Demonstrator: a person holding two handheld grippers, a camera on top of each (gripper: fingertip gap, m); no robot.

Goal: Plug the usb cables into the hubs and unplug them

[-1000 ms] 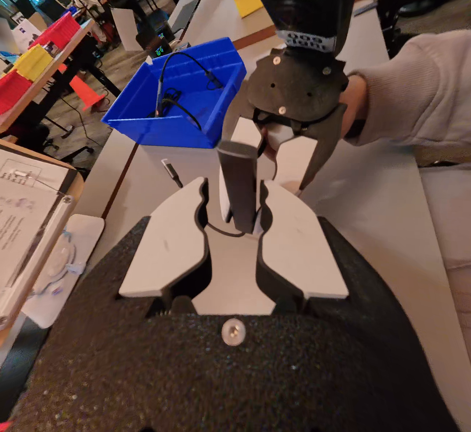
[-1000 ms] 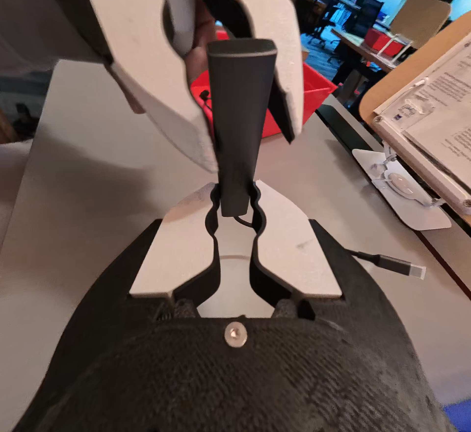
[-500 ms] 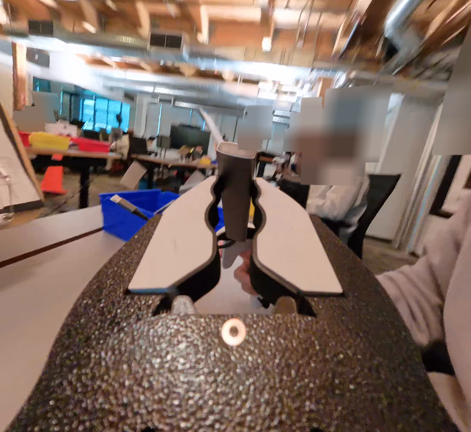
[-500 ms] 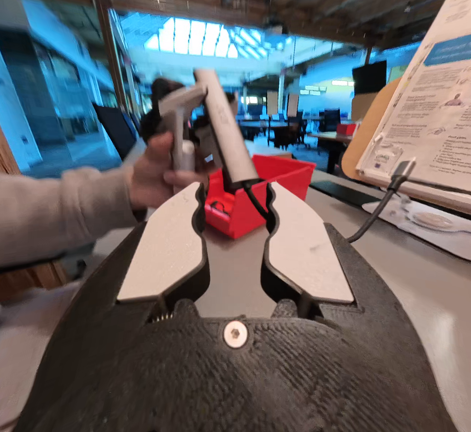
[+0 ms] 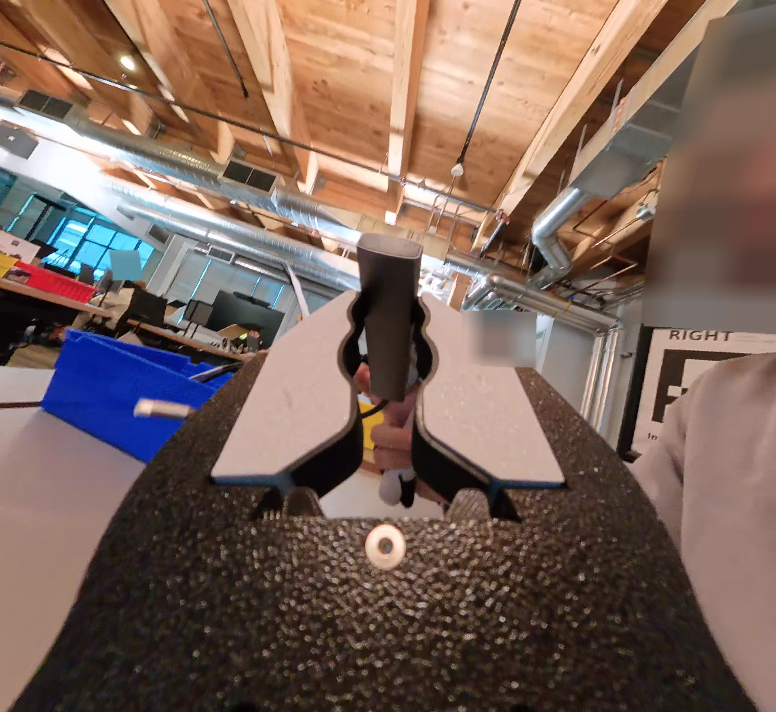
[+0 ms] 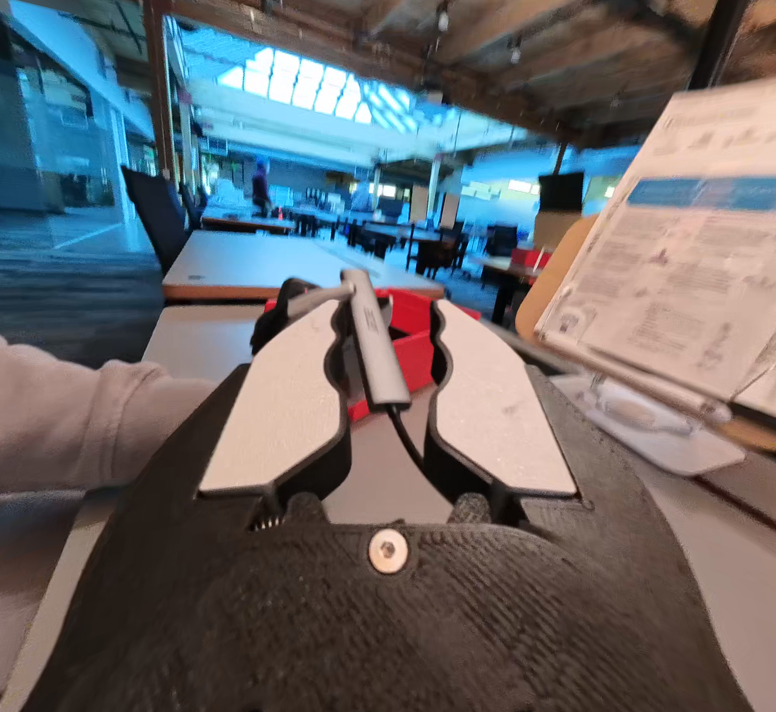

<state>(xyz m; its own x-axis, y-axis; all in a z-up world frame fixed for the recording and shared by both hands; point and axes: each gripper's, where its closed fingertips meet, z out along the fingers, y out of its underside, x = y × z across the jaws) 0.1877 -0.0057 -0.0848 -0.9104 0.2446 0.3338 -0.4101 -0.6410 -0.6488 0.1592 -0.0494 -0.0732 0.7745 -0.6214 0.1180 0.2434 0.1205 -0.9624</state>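
Between raised left tool (image 5: 386, 339): hub (image 5: 388, 326).

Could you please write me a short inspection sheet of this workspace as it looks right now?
Surface: pale grey table.
Job's things: dark hub, lifted.
Clutter: blue bin; red bin; document stand.
Grippers: left gripper shut on the hub; right gripper open, apart from it.
Cables: hub's black cable trails down; loose plug beside the blue bin.
Surroundings: wooden ceiling, ducts, desks.
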